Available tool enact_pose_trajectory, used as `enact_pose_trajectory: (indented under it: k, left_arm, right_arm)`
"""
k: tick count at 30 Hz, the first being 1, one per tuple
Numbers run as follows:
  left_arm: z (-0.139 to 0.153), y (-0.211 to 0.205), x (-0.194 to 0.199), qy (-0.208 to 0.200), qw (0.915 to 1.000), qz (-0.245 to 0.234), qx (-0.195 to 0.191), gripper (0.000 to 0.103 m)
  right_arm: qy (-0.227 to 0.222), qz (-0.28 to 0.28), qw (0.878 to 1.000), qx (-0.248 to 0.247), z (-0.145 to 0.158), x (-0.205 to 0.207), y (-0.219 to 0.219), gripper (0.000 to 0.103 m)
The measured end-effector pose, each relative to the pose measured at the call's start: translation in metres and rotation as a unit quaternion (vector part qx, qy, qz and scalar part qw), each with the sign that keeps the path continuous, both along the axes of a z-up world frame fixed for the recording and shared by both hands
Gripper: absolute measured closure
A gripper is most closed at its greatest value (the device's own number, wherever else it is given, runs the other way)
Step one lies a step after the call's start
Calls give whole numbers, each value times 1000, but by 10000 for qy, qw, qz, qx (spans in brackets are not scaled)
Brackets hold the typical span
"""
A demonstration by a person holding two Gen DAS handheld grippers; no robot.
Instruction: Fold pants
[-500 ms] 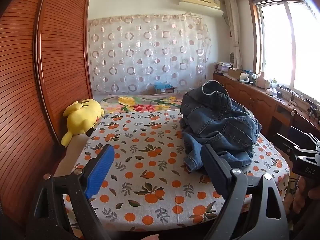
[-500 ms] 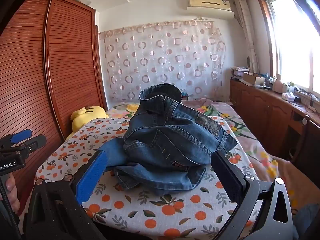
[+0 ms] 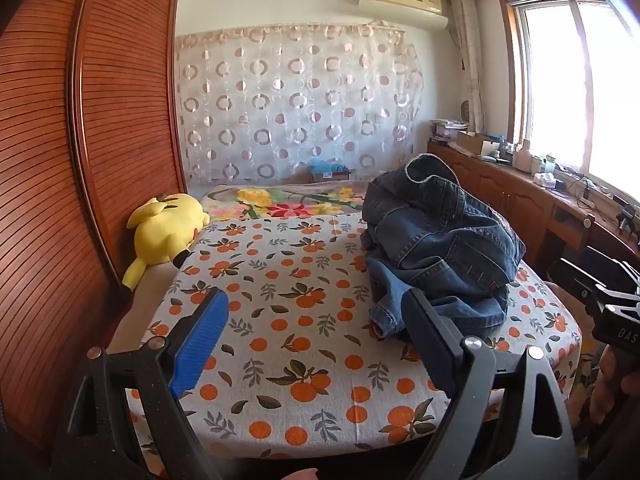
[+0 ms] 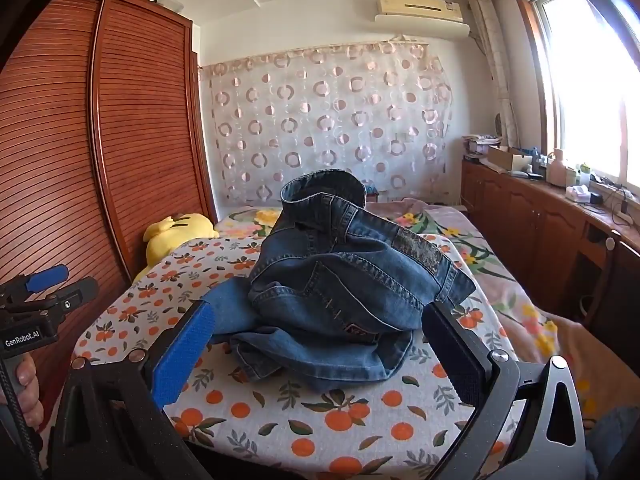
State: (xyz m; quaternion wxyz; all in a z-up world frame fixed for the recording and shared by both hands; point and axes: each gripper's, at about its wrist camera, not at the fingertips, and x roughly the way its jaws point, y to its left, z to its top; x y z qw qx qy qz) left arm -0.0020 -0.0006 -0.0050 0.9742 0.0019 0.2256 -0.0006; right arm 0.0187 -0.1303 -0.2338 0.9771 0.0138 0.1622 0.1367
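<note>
- Nothing has visibly shifted since the earlier frames: both grippers sit as they did before the bed, and the heap of denim lies in the same place
- Crumpled jeans [image 4: 340, 292] rest unfolded on the orange-print sheet [image 3: 304, 344], toward the right side of the bed as the left wrist view shows it, with one leg cuff standing up at the top of the pile
- Left gripper [image 3: 316, 336] has its jaws spread wide with only bare sheet showing between them; its dark right finger overlaps the near edge of the jeans in the picture, and whether it touches them I cannot tell
- Right gripper [image 4: 316, 348] is likewise wide apart, framing the near part of the pile; its pads press on nothing
- In the right wrist view the left gripper's handle shows at the left edge, held by a hand [image 4: 24, 392]
- Yellow plush toy [image 3: 168, 232] lies at the left edge of the bed against the slatted wooden wardrobe [image 3: 100, 140]
- Beyond the orange-print sheet, a floral blanket [image 3: 280, 206] covers the far part of the bed, with a circle-patterned curtain [image 3: 296, 104] behind it
</note>
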Motion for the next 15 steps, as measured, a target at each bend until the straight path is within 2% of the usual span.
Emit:
enact_pose_trajectory:
  k: [15]
  left_arm:
    - [-3,1,2,24,10000,5,9,14]
  right_arm:
    - [-12,2,10000,21,0,-1,0,0]
